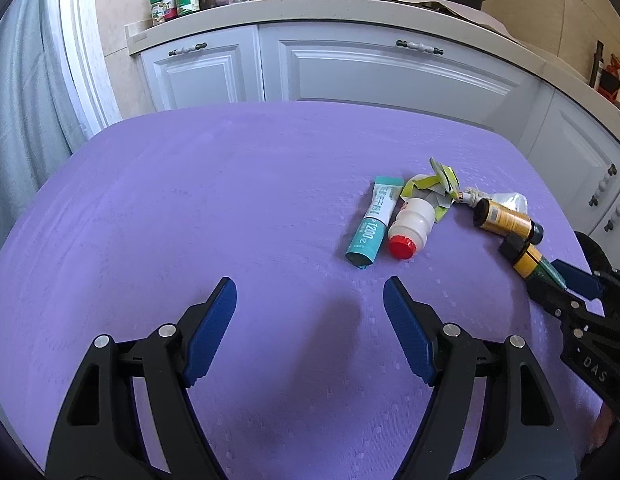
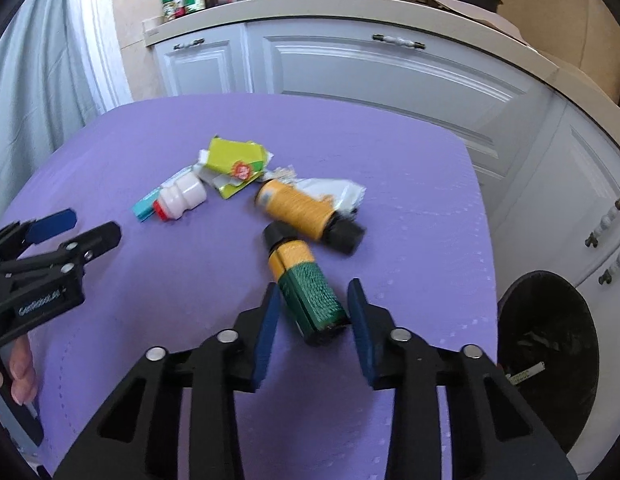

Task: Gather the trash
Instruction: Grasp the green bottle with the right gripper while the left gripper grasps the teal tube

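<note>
Purple-covered desk (image 2: 390,184) is carrying the trash pile while the right gripper (image 2: 314,322) is straddling the green-and-yellow bottle (image 2: 305,284), seemingly not clamped yet, left gripper (image 1: 310,320) spread wide and empty; next: squeeze, lift toward black bin (image 2: 550,360).

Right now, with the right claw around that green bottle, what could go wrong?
1. The right claw straddles only the base of the green bottle, jaws apparently not closed; it may pivot or slip.
2. Its cap lies very close to the orange bottle; lifting might knock that.
3. The bin sits below the table edge; a loose grip may drop short.
</note>
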Demonstrator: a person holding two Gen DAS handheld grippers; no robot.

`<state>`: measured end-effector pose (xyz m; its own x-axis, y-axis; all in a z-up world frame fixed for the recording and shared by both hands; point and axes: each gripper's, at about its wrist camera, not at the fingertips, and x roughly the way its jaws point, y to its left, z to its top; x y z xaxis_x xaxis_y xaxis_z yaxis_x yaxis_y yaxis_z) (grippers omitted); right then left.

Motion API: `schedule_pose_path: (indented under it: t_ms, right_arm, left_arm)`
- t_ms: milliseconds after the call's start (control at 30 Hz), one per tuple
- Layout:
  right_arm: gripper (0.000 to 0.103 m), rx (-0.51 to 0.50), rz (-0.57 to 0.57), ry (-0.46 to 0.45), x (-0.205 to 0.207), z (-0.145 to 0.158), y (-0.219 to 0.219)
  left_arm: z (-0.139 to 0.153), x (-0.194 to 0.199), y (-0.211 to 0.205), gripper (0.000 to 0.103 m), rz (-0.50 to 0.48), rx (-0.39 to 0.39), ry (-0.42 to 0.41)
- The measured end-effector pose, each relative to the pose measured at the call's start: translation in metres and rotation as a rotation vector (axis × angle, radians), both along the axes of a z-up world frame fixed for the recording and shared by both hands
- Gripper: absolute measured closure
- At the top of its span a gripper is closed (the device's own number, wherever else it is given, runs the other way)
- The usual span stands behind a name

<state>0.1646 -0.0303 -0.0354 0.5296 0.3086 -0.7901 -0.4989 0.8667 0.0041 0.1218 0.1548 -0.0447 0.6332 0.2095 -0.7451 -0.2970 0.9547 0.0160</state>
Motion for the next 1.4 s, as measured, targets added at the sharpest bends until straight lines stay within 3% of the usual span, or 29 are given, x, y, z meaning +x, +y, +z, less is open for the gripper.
schedule_pose_path:
  t_ms: [267,567,1100,1400]
  right_arm:
    - [0.076,0.04,0.003,-0.002,-0.014,0.004,-0.007]
    - [0.078,0.11,-0.088,-0.057,-0.016,0.024,-0.038]
    - [0.078,0.104,-0.081,0.0,-0.009,0.008,-0.037]
    - [0.078,0.099,-0.075,0.005,-0.006,0.009,-0.035]
  left_arm:
    - [0.0,0.014,0.0,0.029,-0.017,-0.001,0.006]
    - [-0.008,0.034,0.003,0.031,-0.047,-0.03,0.034]
    - [-0.011,0.048,-0.007,0.092,-0.152,-0.047,0.055]
    - [-0.007,0.035,-0.004,0.098,-0.149,-0.035,0.038]
